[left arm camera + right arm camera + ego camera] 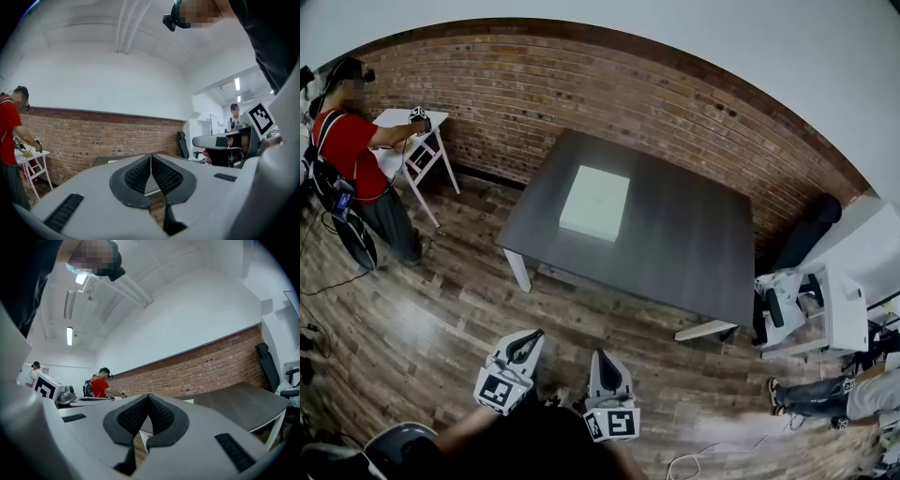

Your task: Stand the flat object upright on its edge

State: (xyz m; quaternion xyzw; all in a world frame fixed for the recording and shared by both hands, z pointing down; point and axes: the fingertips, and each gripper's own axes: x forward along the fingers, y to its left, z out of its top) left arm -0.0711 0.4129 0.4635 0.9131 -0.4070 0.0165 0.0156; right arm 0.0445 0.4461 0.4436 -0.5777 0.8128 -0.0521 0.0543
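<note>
A flat white box lies on its broad face on the dark grey table, toward the table's left half. Both grippers are well short of the table, over the wooden floor at the bottom of the head view. My left gripper points toward the table and is shut with nothing between its pads. To its right, my right gripper is also shut and empty, its pads pressed together. In both gripper views the table shows only as a dark sliver behind the jaws.
A person in a red shirt stands at a small white table at the far left. A brick wall runs behind the table. A white device and a black chair stand at the right, with someone's legs near them.
</note>
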